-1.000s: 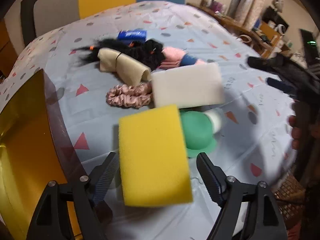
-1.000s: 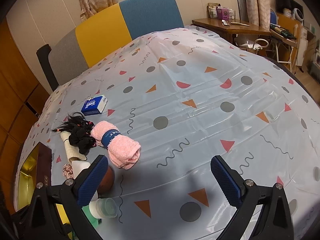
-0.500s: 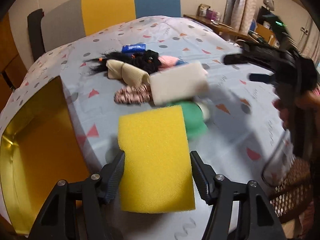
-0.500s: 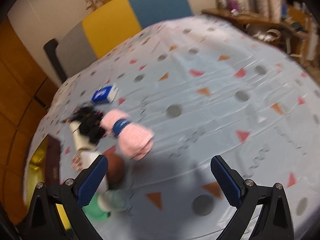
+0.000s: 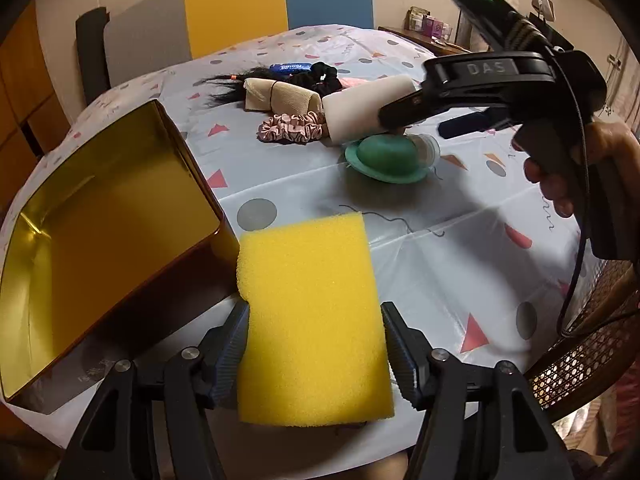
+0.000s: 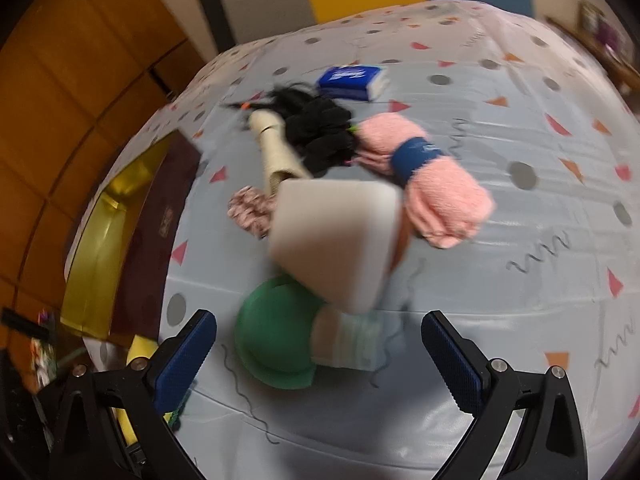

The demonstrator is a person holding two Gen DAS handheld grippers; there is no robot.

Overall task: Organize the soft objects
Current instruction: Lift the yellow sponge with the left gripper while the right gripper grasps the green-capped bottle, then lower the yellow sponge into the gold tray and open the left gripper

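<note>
Lifted since a second ago beside the gold-lined tin box (image 5: 100, 216), the yellow rectangular foam sponge (image 5: 312, 320) is being clamped by the left gripper (image 5: 314, 344), while the right gripper (image 6: 320, 348) is being held wide apart, empty.

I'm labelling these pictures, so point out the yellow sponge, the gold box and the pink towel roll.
yellow sponge (image 5: 312, 312), left wrist view, middle of its top face.
gold box (image 5: 100, 216), left wrist view, inner gold wall.
pink towel roll (image 6: 444, 200), right wrist view, pink end below the blue band.

Sponge (image 5: 312, 320) between left gripper (image 5: 314, 344) jaws, just right of open tin (image 5: 100, 216). Behind: dome lid (image 5: 386, 156), foam block (image 5: 368, 108) over it, scrunchie (image 5: 290, 128) left, towel roll (image 6: 436, 184) right, tissue pack (image 6: 352, 80) farthest.
</note>
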